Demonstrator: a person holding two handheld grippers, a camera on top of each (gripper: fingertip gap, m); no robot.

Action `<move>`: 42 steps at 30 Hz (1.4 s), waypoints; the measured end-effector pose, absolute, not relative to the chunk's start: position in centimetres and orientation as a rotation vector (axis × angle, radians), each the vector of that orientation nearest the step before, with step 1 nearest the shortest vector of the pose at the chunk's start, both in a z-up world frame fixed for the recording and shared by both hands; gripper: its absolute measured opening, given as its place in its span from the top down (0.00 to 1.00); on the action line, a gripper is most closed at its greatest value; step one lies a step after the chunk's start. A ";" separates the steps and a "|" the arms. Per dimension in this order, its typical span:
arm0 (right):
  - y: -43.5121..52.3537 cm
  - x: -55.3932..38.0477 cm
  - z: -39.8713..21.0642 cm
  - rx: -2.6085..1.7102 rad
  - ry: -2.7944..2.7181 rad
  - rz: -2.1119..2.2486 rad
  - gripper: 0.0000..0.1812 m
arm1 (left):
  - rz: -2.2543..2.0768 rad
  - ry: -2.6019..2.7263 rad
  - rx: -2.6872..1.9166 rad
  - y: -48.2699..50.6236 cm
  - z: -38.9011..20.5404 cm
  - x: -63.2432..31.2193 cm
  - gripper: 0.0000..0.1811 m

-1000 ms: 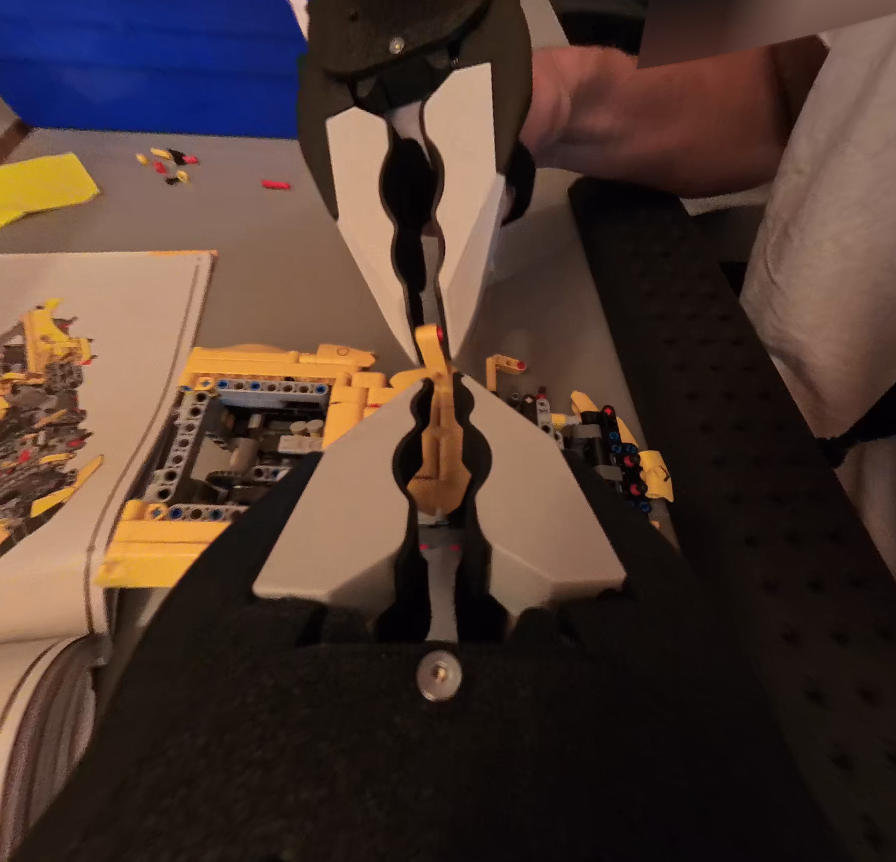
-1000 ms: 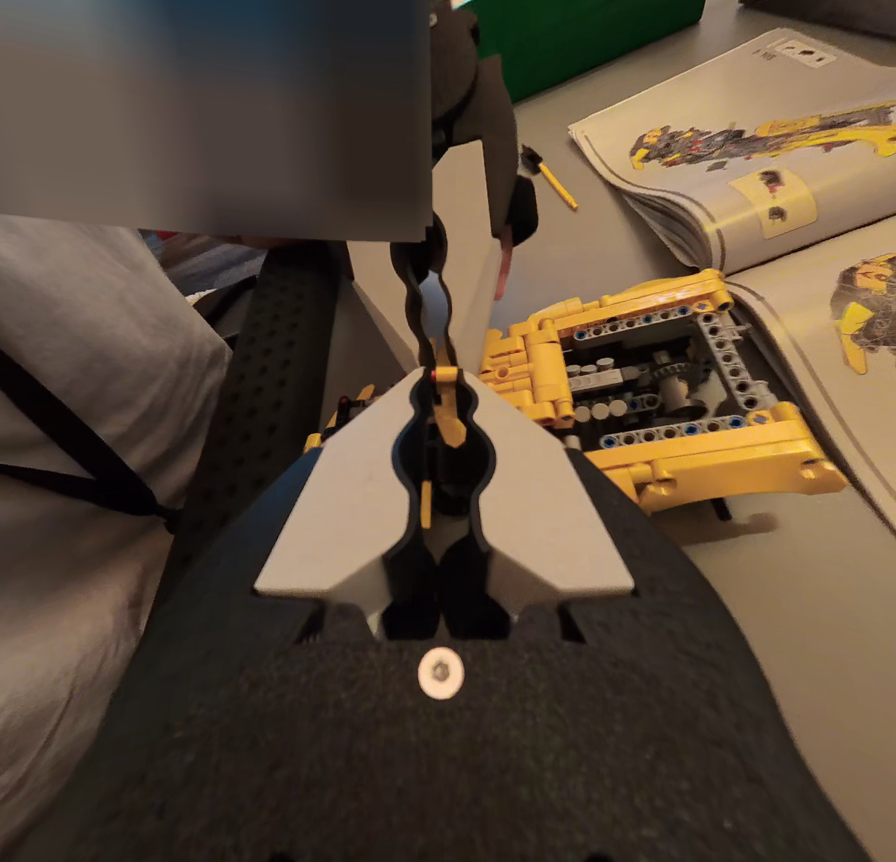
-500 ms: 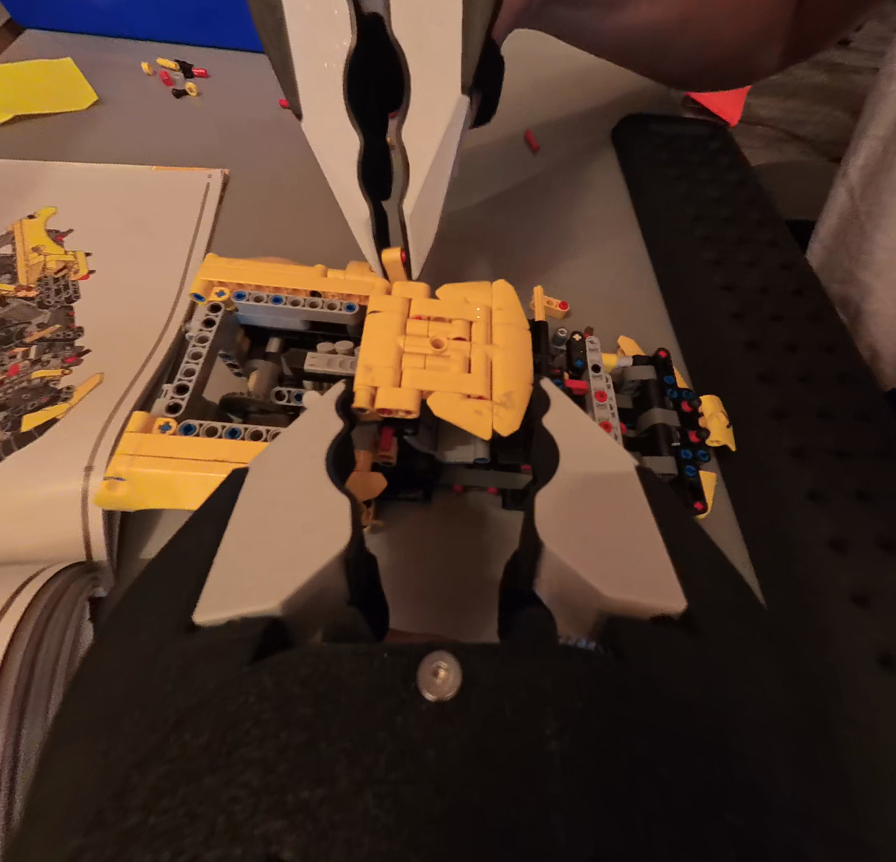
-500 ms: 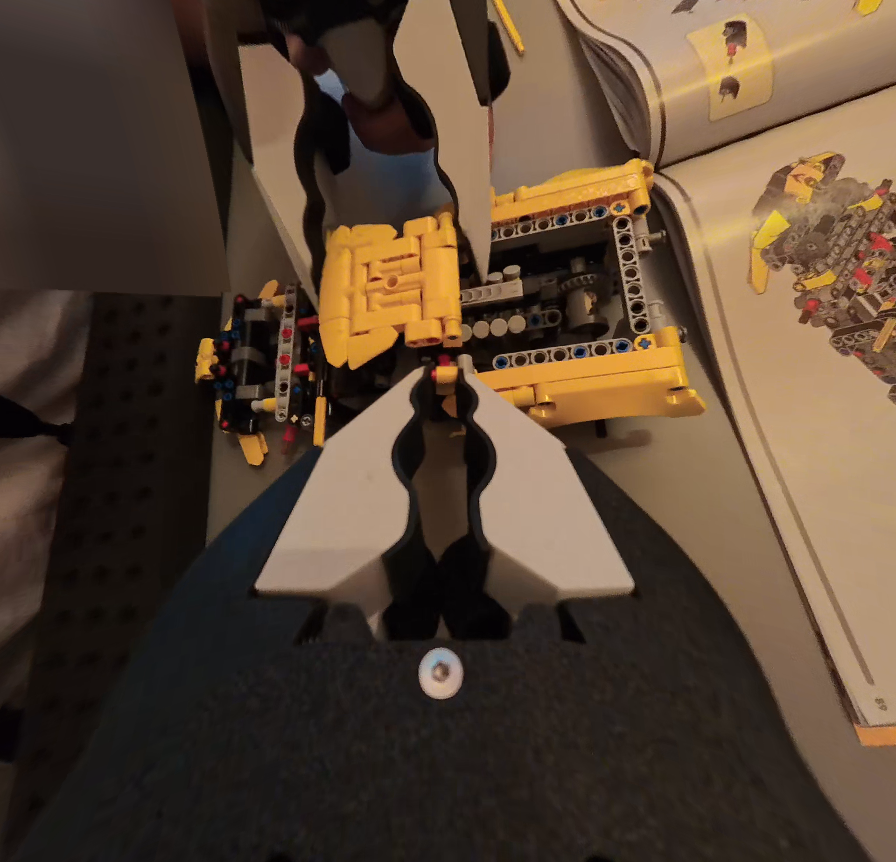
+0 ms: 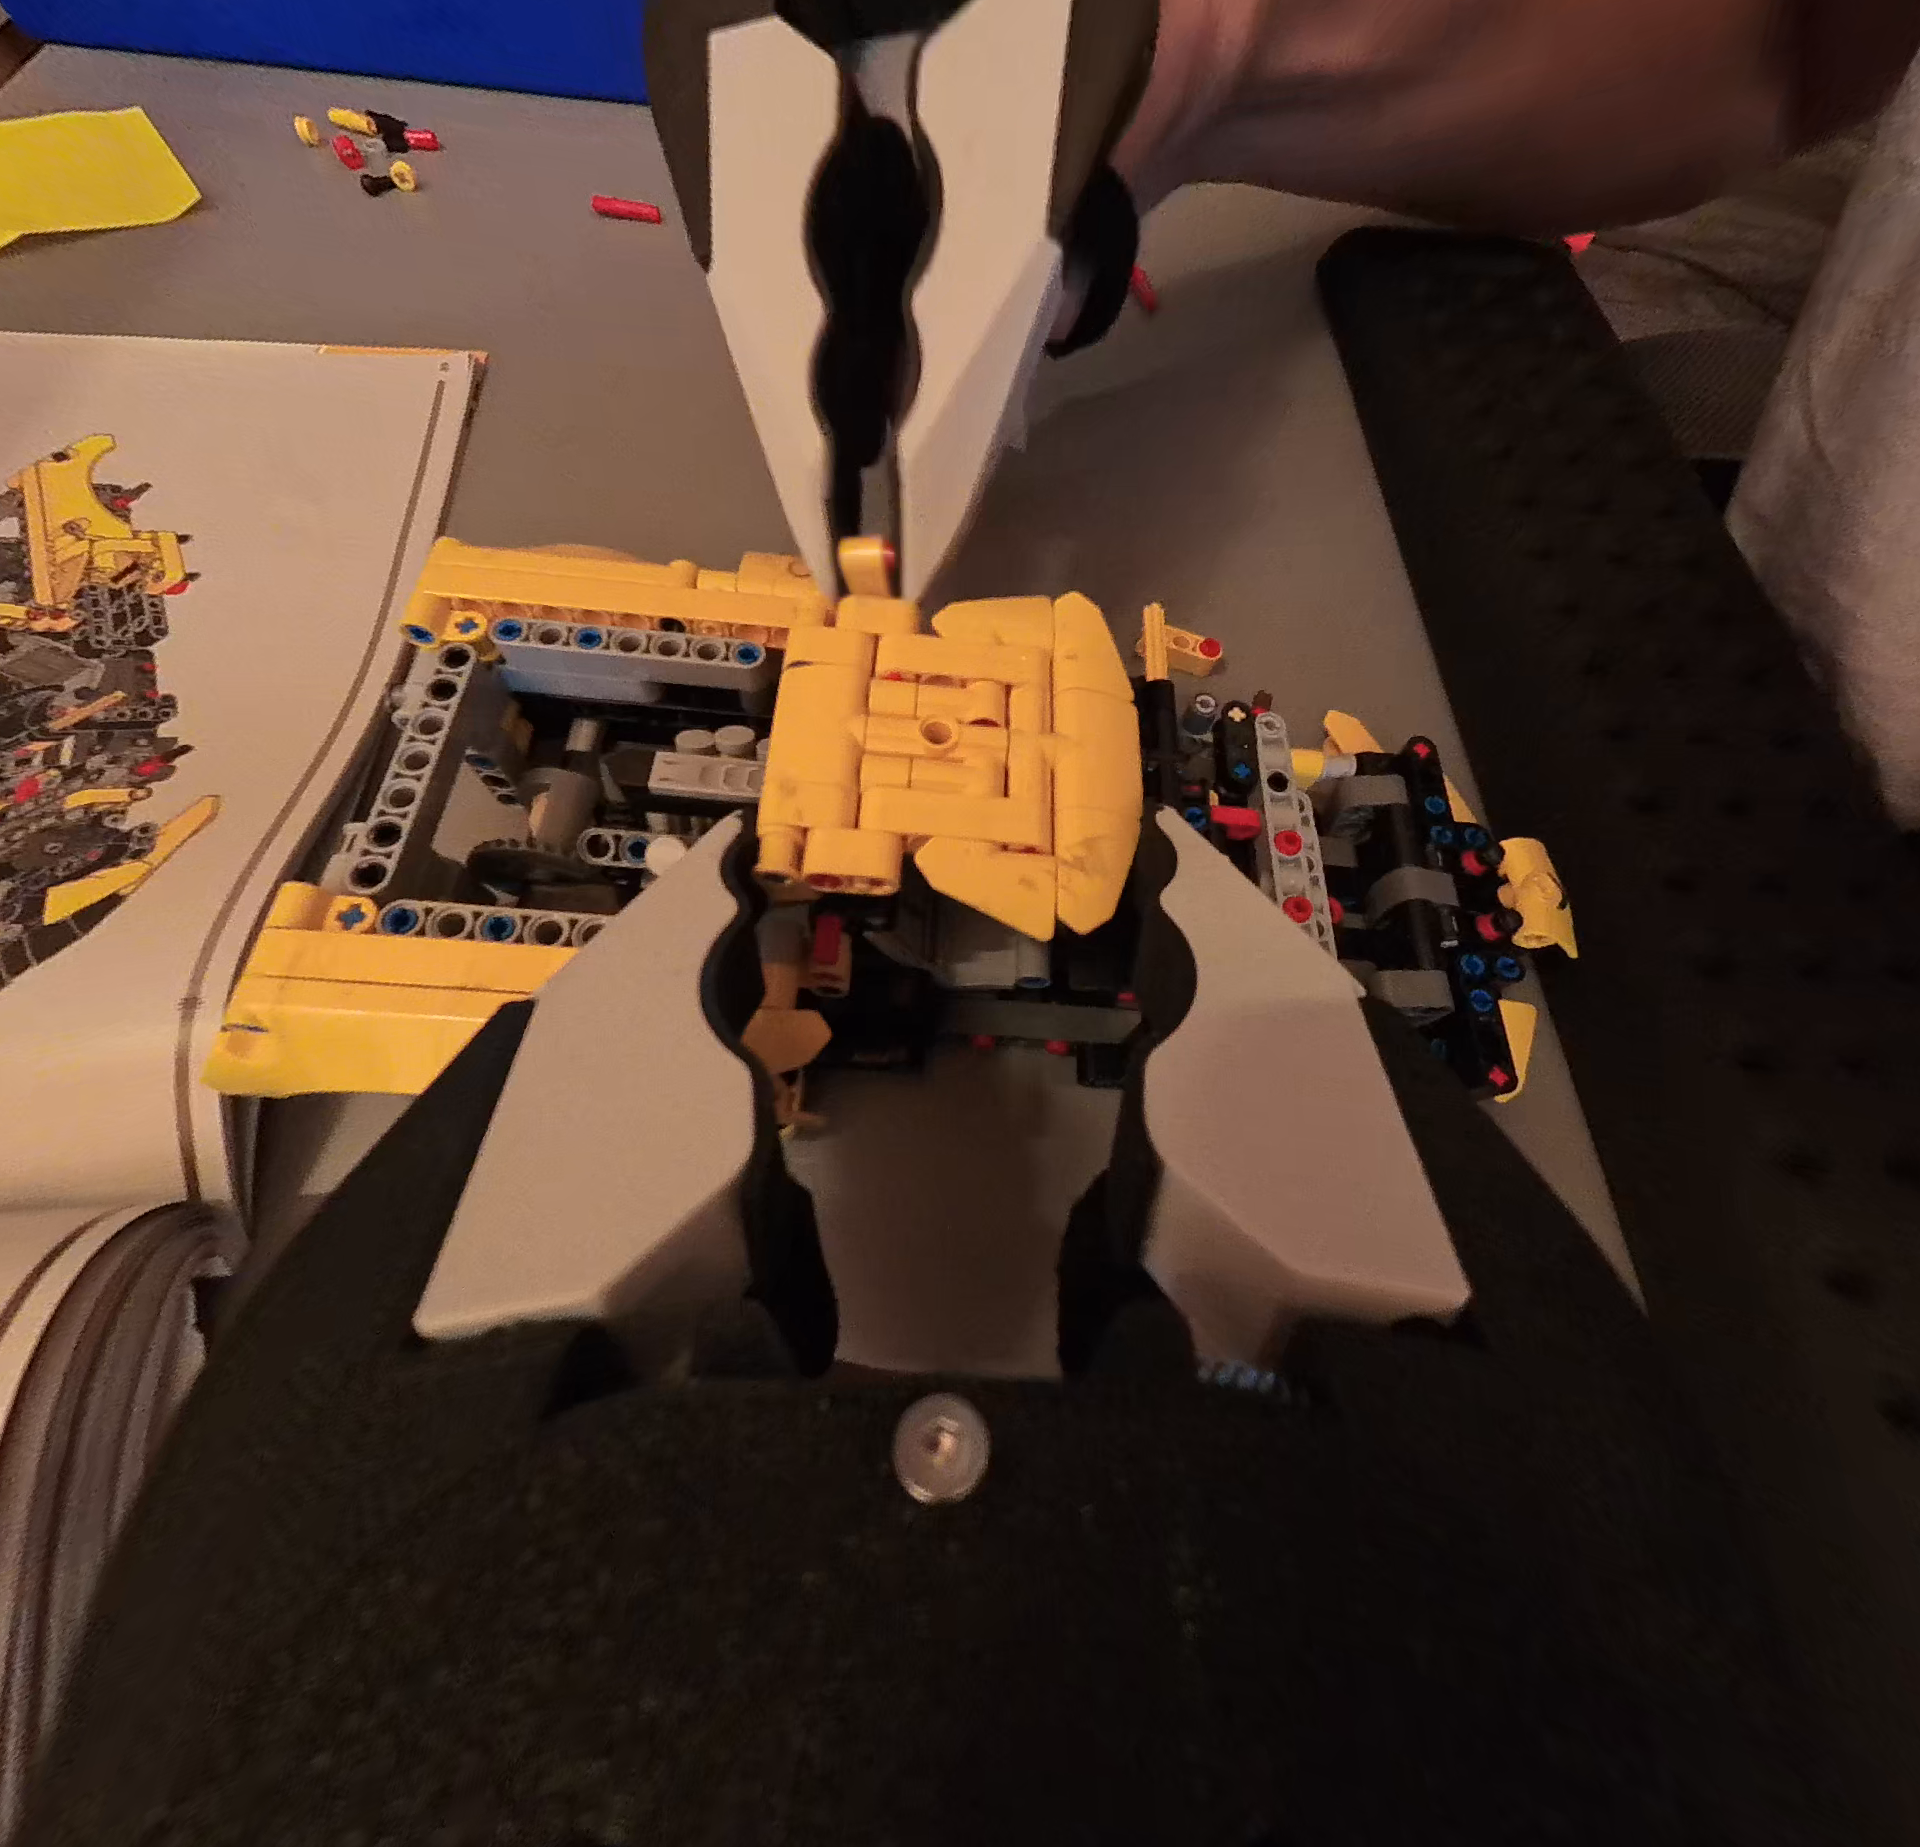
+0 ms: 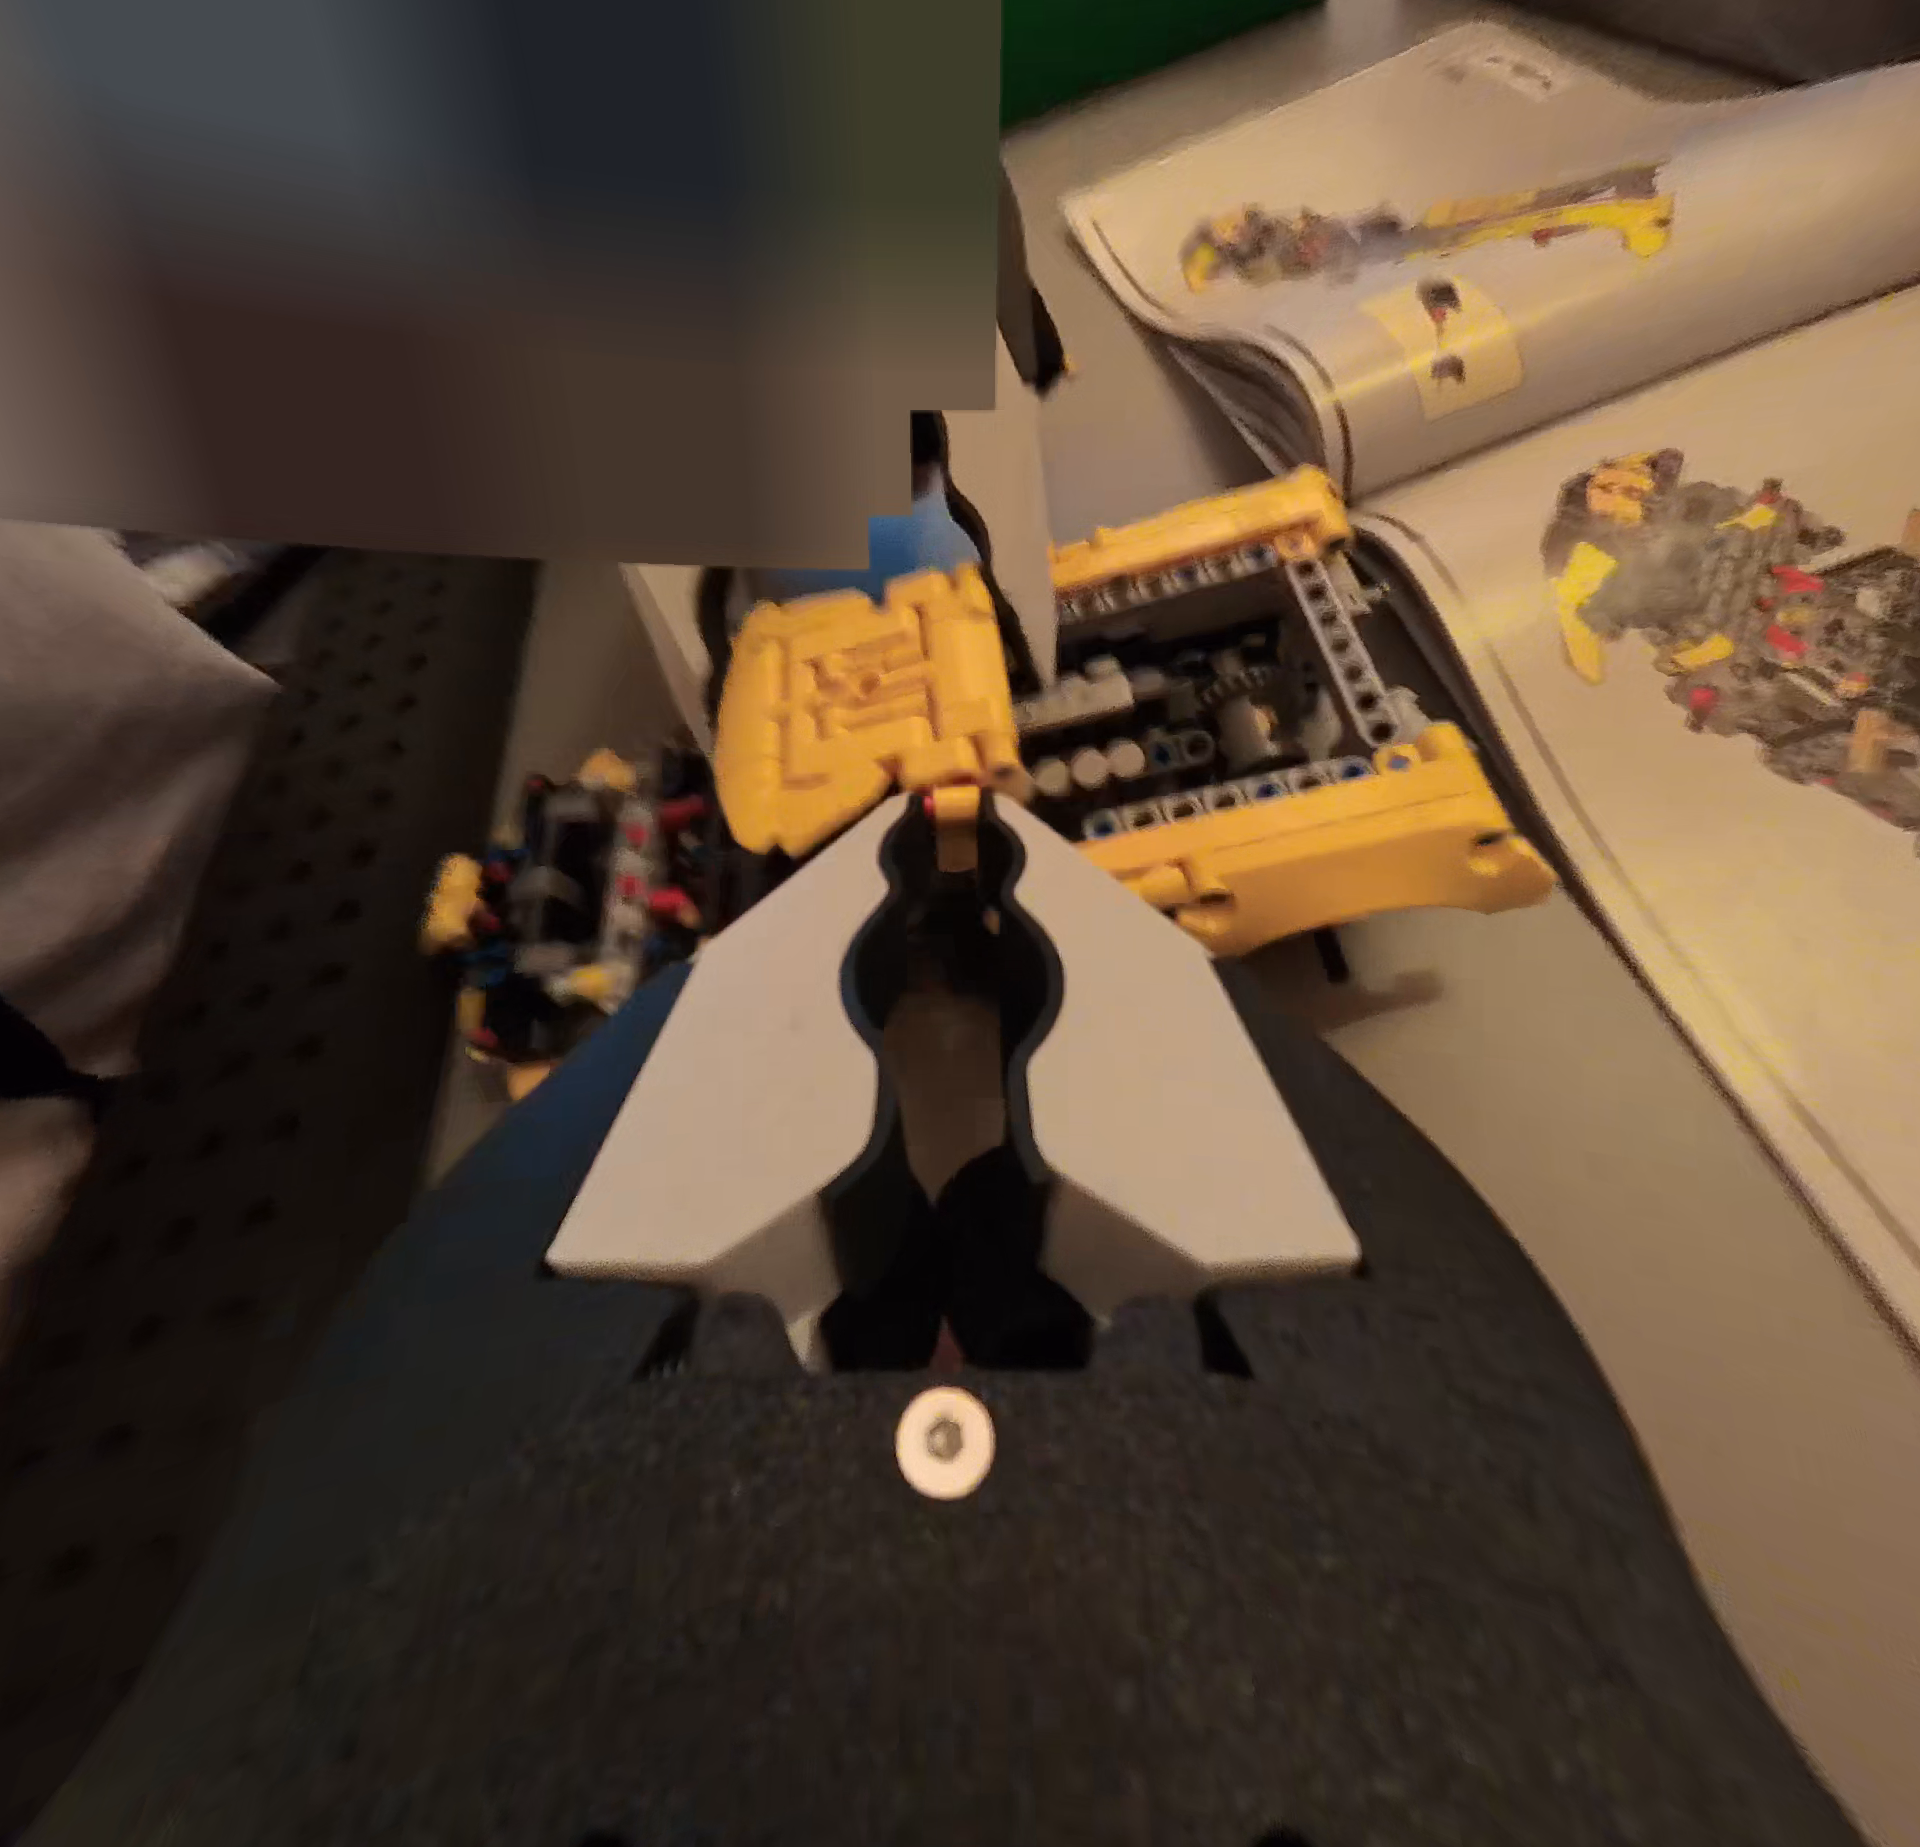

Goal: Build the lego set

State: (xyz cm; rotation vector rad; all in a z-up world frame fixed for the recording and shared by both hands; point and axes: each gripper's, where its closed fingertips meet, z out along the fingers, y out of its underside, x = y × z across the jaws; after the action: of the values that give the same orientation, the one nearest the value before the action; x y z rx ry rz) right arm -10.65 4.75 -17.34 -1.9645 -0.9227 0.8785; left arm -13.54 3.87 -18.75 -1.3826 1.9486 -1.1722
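Each tool [image 5: 948,841] has pale grey wedge fingers [image 5: 623,1091] with wavy black pads, black textured body, silver screw [image 5: 941,1446].

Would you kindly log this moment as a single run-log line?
left tongs: open, over model | right tongs: shut on yellow piece at model edge | manual: open beside

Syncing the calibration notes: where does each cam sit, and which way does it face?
Left wrist view: on the left hand-held gripper, open, facing the lego model; opposite, the right hand-held gripper and a forearm.
Right wrist view: on the right hand-held gripper, shut on a small yellow piece, facing back.
Shared: the model, the instruction booklet.
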 end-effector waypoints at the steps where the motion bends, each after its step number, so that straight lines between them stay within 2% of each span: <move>1: 4.6 -10.6 -17.6 -1.957 -0.959 0.844 0.95 | -1.175 1.948 -1.383 3.9 -18.7 -13.6 0.61; 42: 5.1 -10.2 -17.9 -1.856 -0.921 0.834 0.96 | -1.180 1.948 -1.378 3.8 -18.8 -13.6 0.61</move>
State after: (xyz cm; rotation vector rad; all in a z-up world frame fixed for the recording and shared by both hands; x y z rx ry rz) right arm -10.16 5.15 -17.92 -1.8561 -0.9207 0.8338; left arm -13.56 3.82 -18.75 -1.3778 1.9478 -1.1800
